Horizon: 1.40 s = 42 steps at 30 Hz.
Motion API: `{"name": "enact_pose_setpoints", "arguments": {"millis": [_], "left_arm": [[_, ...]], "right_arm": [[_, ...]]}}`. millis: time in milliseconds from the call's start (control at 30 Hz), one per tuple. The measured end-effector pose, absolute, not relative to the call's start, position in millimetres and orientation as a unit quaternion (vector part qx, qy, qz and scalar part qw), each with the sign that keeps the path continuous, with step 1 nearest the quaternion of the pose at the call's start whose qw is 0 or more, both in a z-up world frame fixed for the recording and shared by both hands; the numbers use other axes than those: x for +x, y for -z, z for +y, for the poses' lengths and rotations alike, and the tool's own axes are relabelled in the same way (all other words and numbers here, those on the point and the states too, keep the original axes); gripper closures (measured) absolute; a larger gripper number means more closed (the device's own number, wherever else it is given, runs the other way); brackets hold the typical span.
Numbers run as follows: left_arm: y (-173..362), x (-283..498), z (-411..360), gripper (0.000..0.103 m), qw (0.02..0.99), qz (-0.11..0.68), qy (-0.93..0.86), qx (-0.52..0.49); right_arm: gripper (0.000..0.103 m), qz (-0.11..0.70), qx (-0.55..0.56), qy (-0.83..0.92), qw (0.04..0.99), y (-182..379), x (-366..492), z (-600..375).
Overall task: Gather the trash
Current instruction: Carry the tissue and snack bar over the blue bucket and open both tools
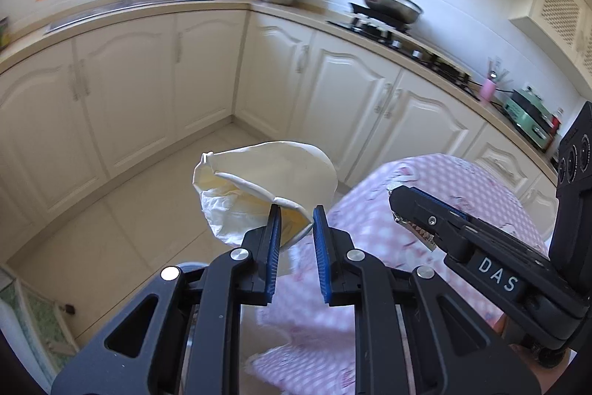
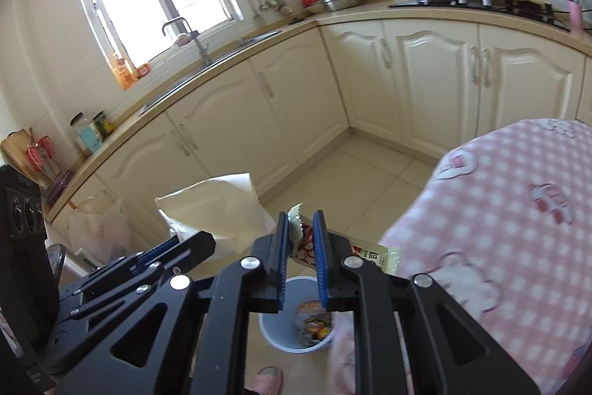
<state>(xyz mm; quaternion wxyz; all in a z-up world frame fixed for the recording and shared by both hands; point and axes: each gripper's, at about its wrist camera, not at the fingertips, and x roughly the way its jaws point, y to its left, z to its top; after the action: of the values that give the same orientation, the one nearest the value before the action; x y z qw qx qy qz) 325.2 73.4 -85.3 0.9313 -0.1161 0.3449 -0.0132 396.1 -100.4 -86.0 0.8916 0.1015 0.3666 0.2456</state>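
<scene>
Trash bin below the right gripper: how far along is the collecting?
Done: the round grey-blue plastic bin on the floor already holds one colourful printed wrapper.
In hand: the left gripper pinches a crumpled white paper bag; the right gripper grips a torn red-and-white snack wrapper above the bin.
Left: dropping both in. The pink checked tablecloth shows no other trash.

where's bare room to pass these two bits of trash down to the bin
Free: the tiled floor between the cabinets and the pink checked cloth. The blue bin sits under the right tongs, which hold a snack wrapper; its mouth is mostly open. Crowded: the left tongs, with the white paper bag, sit close alongside.
</scene>
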Motion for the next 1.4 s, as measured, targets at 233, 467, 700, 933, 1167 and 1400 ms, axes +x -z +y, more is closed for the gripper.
{"name": "enact_pose_setpoints", "arguments": {"millis": [233,467,700,933,1167,1400], "left_arm": [[102,313,125,0.087,0.921,0.363,-0.023,-0.137],[132,317,168,0.087,0.905,0.391,-0.047,-0.162],[153,337,191,0.078,0.894,0.401,-0.046,-0.194],[163,334,200,0.054,0.891,0.404,-0.056,-0.199],[168,327,211,0.043,0.887,0.412,-0.08,-0.193],[163,324,221,0.03,0.887,0.409,-0.102,-0.187]], "right_arm": [[0.09,0.391,0.112,-0.284,0.868,102,392,-35],[0.09,0.419,0.133,-0.309,0.843,127,401,8],[0.09,0.435,0.144,-0.312,0.832,144,414,30],[0.09,0.446,0.148,-0.312,0.826,155,423,38],[0.089,0.456,0.146,-0.318,0.818,163,425,47],[0.084,0.453,0.138,-0.329,0.817,161,428,65]]}}
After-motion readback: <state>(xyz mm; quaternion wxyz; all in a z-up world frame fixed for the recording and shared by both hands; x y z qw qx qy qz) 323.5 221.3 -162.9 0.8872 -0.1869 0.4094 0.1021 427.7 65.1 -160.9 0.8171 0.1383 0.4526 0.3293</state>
